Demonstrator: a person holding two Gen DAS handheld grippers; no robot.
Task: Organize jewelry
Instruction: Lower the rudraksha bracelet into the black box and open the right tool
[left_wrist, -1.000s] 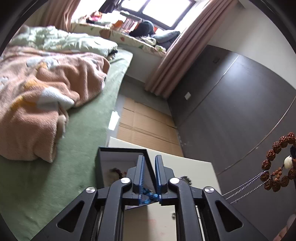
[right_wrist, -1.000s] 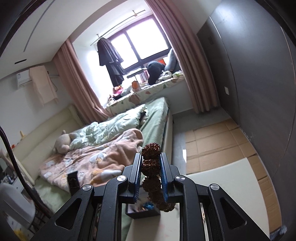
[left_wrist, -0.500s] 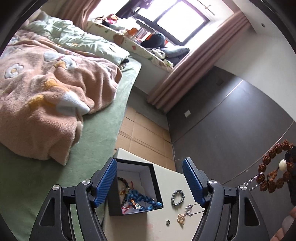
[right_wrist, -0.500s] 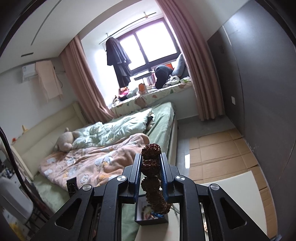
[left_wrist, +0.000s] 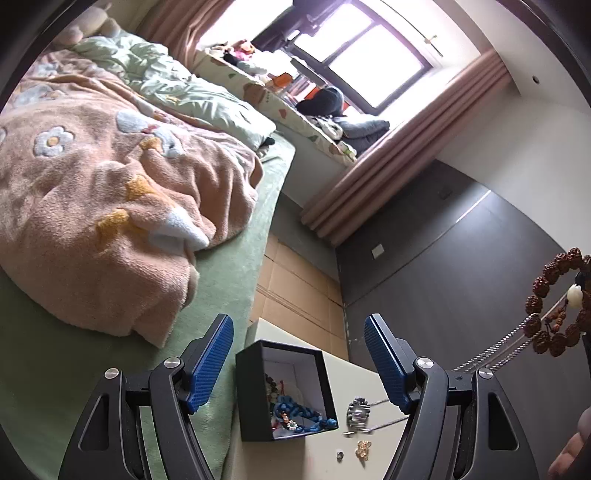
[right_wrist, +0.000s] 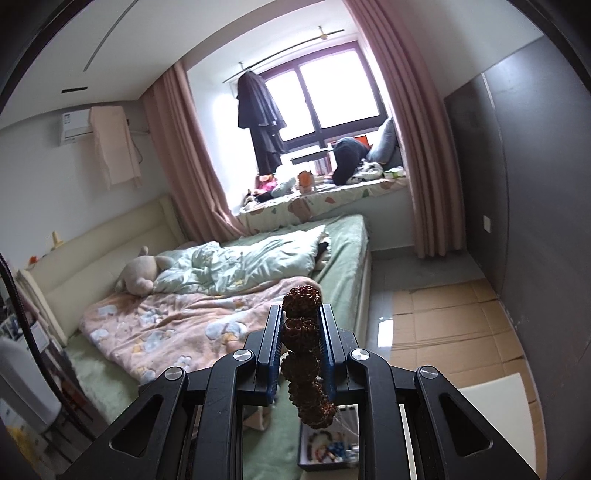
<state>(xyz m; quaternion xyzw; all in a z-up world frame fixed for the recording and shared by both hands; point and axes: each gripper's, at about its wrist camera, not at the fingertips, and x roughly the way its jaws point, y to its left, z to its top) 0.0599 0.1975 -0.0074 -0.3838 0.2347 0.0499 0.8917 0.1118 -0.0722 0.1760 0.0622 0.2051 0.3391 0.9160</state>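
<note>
A black jewelry box with a white lining stands on a cream table, holding a blue beaded strand and other beads. My left gripper is open and empty, high above the box. My right gripper is shut on a brown seed-bead bracelet, raised in the air; the bracelet also shows at the right edge of the left wrist view. The box appears below the right gripper.
A small bead bracelet, a gold piece and a ring lie on the table right of the box. A bed with a pink blanket lies left. A dark wall stands right.
My left gripper opened, letting go of the blue beaded strand into the box, and rose away from it. My right gripper lifted higher with the brown bracelet.
</note>
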